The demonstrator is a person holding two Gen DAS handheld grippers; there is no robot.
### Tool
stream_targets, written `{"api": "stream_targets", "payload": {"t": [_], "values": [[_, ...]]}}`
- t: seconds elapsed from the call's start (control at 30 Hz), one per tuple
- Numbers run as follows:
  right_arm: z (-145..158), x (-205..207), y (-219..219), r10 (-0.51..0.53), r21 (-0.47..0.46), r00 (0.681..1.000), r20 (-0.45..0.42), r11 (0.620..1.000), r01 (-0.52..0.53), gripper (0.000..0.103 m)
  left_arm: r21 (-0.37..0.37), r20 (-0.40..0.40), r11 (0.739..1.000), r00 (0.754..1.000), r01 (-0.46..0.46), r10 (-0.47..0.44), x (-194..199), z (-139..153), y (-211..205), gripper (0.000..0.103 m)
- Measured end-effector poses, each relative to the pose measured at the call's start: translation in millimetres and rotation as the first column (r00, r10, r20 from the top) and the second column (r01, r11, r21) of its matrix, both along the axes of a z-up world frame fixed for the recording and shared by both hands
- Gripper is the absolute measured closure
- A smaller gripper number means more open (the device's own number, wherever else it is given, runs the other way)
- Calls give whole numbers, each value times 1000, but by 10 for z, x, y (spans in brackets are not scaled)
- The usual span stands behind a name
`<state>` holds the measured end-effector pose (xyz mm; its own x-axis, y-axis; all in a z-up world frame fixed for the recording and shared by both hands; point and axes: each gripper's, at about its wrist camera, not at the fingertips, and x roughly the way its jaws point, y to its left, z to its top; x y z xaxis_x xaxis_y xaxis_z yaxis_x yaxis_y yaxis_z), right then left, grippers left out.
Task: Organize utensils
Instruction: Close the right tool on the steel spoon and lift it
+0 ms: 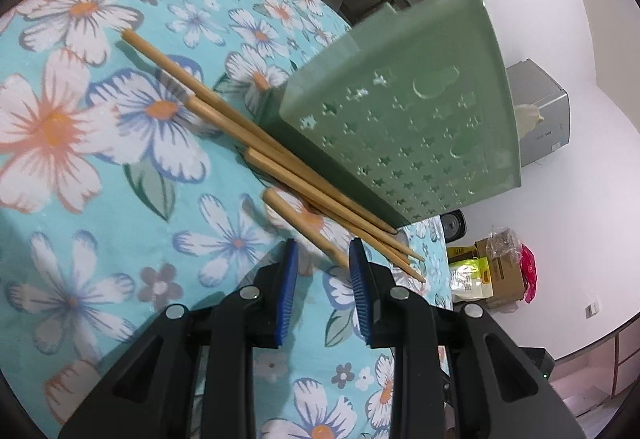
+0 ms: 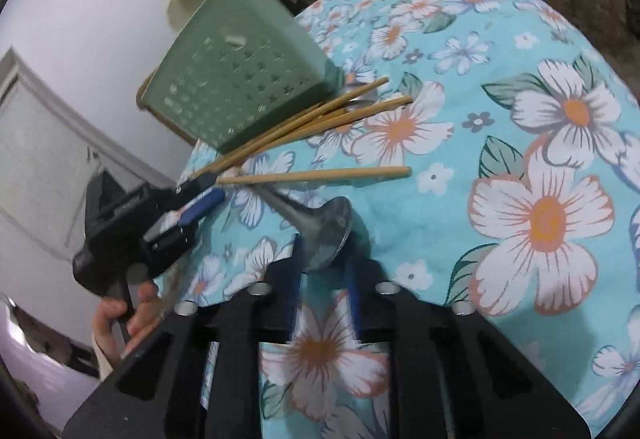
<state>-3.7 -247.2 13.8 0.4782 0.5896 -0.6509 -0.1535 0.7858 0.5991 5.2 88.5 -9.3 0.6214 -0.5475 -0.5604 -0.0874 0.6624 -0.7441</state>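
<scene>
Holder: green perforated utensil holder [image 1: 404, 127], upright at the table's far edge, ahead and to the right of the left gripper [image 1: 324, 255]; from the right gripper [image 2: 322, 259] it stands ahead and to the left. Its open top faces away from both cameras, so its contents cannot be told.

Chopsticks: several bamboo chopsticks [image 1: 288, 163] lying loose on the floral tablecloth [image 1: 100, 199], fanned against the holder's base. They lie flat, so none appears sorted yet.

Nearest chopstick: single chopstick [image 1: 304, 225], lowest of the fan, its thin end reaching to the left gripper's fingertips.

Left gripper: jaws partly apart, the blue pads [image 1: 290, 291] on either side of that chopstick's thin end. Whether the pads press it cannot be told; the right wrist view shows the stick's end meeting the pad tips. Gripping the end would probably leave the length free to swing up into the holder.

Spoon: metal spoon [image 2: 320, 227], directly ahead of the right gripper, bowl towards the jaws and handle running away to the upper left.

Right gripper: jaws drawn nearly together on the spoon's bowl, so it reads as held, though motion blur softens the contact. Taking the bowl would keep the handle leading.

Hand: person's hand [image 2: 120, 315] on the left gripper's handle, low to the left of the right gripper.

Stage: early, judging by the loose pile.
</scene>
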Motion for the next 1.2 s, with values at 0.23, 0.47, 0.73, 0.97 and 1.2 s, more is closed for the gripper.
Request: {"api": "stream_targets", "payload": {"t": [0.23,0.47,0.73,0.97,1.2], "values": [[150,-60,-193,-48,-32,997,53,998,50,101,4,4,1000,1000,-9,8,-60,61,101,78],[220,-105,-459,-114,-59,991,62,991,118,101,134,126,990,990,49,-66,-139,424,-134,78],[298,-201,-861,-185,-63,979,84,980,190,101,285,142,946,969,157,-204,75,570,-434,78],[371,-294,-1116,-222,-73,968,118,970,231,101,443,153,863,929,241,-338,362,545,-902,78],[454,-339,-1242,-256,-131,950,179,951,281,101,539,98,757,865,370,-493,544,451,-1426,78]]}}
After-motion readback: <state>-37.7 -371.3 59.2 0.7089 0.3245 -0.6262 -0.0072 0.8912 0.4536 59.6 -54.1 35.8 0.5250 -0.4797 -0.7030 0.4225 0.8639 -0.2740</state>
